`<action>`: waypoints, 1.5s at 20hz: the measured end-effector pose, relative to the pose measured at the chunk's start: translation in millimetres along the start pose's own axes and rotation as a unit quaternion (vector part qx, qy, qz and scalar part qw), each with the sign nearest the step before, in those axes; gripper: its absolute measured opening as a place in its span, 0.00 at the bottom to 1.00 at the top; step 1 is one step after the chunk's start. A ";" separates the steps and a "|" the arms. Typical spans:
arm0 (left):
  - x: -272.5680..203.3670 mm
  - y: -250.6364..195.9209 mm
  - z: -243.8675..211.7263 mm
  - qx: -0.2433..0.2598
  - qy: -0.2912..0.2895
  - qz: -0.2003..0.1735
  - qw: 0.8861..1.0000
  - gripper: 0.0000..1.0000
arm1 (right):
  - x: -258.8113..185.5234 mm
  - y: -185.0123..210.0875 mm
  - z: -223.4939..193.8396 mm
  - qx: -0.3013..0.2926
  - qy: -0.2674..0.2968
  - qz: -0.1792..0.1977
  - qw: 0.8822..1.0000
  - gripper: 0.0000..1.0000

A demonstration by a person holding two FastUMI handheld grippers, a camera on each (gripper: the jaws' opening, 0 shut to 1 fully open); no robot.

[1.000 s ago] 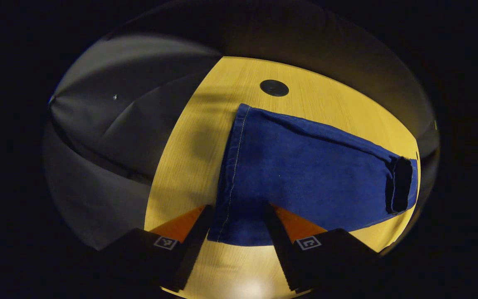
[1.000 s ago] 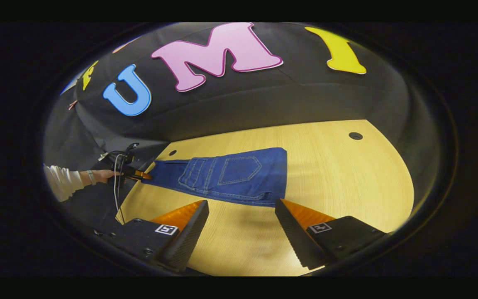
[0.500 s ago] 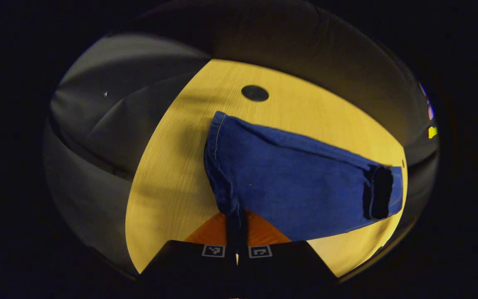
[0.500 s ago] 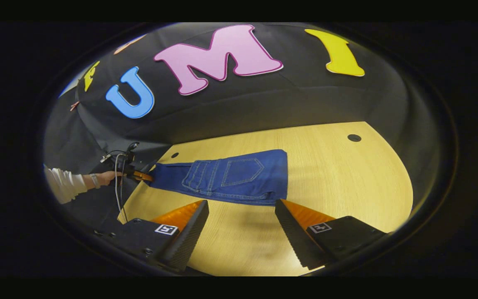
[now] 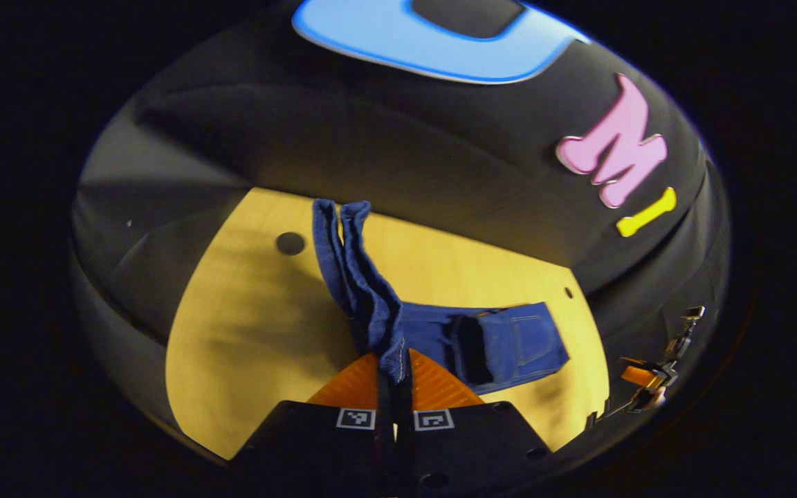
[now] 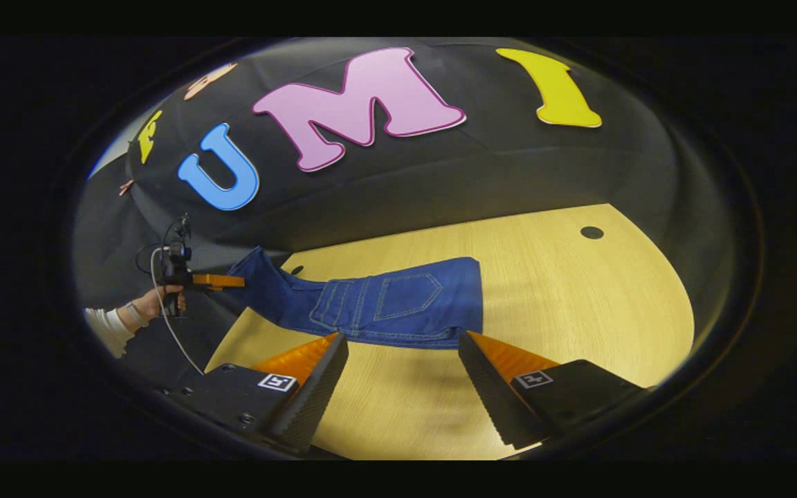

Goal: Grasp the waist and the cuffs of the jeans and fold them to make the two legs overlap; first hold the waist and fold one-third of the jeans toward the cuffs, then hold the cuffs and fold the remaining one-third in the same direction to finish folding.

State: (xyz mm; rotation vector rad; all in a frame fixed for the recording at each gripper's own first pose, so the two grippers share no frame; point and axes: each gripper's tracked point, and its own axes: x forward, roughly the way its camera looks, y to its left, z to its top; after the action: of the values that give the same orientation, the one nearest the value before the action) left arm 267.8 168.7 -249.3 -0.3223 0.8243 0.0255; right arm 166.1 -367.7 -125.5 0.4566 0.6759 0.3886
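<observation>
Now, in the left gripper view, the left gripper [image 5: 394,370] has its two fingers [image 5: 350,384] pressed together on the cuffs [image 5: 394,346] of the jeans [image 5: 433,332]. The cuff end is lifted off the surface [image 5: 246,346]. From the fingers the two legs [image 5: 343,256] hang up and away as a narrow strip, side by side. The rest of the jeans lies flat on the yellow wood surface, to the right of the fingers. A back pocket [image 5: 526,339] shows on that flat part, next to a dark fold. A small dark round hole [image 5: 290,243] sits in the surface, left of the legs. Far off at the right edge is the right gripper [image 5: 644,377], well apart from the jeans.

Next, in the right gripper view, the right gripper [image 6: 402,360] has its fingers [image 6: 315,377] wide apart with nothing between them. It hangs over bare surface [image 6: 578,311], just in front of the jeans [image 6: 398,304] and not touching them. The jeans lie flat with the back pocket [image 6: 405,294] facing up. Their left end rises off the surface to the left gripper [image 6: 236,281], which is held by a hand [image 6: 153,304] with a white sleeve [image 6: 108,325]. A cable [image 6: 163,311] hangs down from that gripper. Another dark round hole [image 6: 591,232] is in the surface far to the right, well apart from the jeans.
</observation>
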 end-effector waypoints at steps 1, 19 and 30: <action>1.0 -25.6 7.0 0.015 -0.013 -0.009 1.000 0.06 | -0.2 -2.3 -2.9 -0.001 0.001 0.004 1.000 0.91; 165.9 -217.3 -165.4 0.147 0.167 0.041 0.974 0.06 | -44.7 -125.3 -21.8 -0.079 0.026 0.011 0.997 0.98; 94.2 -265.1 -148.0 0.191 0.043 0.038 0.980 0.95 | -86.2 -86.1 -8.8 -0.149 -0.028 -0.030 0.988 0.98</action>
State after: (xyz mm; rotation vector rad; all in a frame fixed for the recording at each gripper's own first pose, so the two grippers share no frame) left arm 264.7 -136.2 -339.2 0.0712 0.9076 -0.0748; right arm 115.1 -478.5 -132.8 0.1621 0.5652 0.4110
